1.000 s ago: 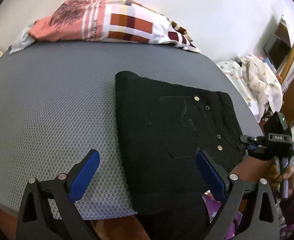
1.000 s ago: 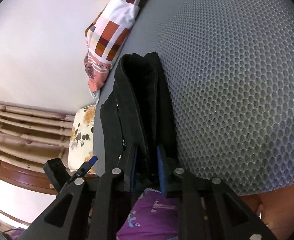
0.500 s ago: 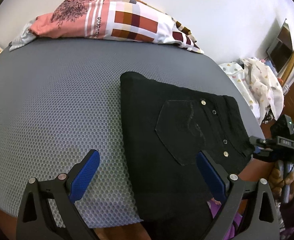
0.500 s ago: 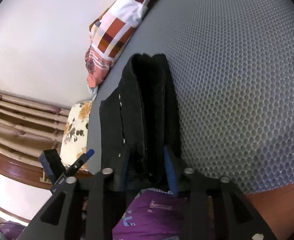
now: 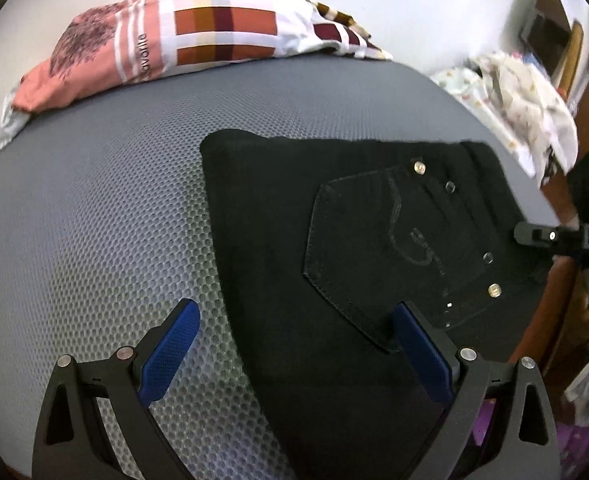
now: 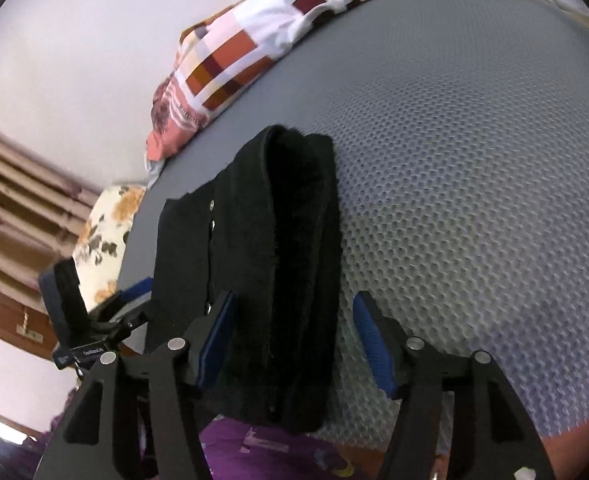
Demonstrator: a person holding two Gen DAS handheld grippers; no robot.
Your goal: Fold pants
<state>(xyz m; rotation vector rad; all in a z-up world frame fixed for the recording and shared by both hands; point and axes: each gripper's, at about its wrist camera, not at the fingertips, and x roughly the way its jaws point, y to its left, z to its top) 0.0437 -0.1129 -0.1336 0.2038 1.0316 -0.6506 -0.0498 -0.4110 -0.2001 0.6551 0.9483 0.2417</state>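
The black pants [image 5: 334, 248] lie folded into a compact stack on the grey mesh mat [image 5: 94, 220], back pocket with metal rivets facing up. In the right wrist view the folded stack [image 6: 282, 248] is seen edge-on, its layers hanging slightly over the mat's near edge. My left gripper [image 5: 294, 340] is open, hovering over the stack's near left edge. My right gripper [image 6: 294, 344] is open, its blue pads on either side of the stack's end without squeezing it. The right gripper also shows in the left wrist view [image 5: 534, 236] at the pants' right edge.
A checked red, white and pink cloth [image 5: 198, 36] lies at the mat's far edge. A pale patterned cloth pile [image 5: 514, 92] sits off to the right. A floral cushion [image 6: 106, 236] and wooden furniture stand beyond the mat's left side in the right wrist view.
My right gripper has opened, releasing the folded end of the pants it was pinching. The left gripper has moved closer over the stack, still open.
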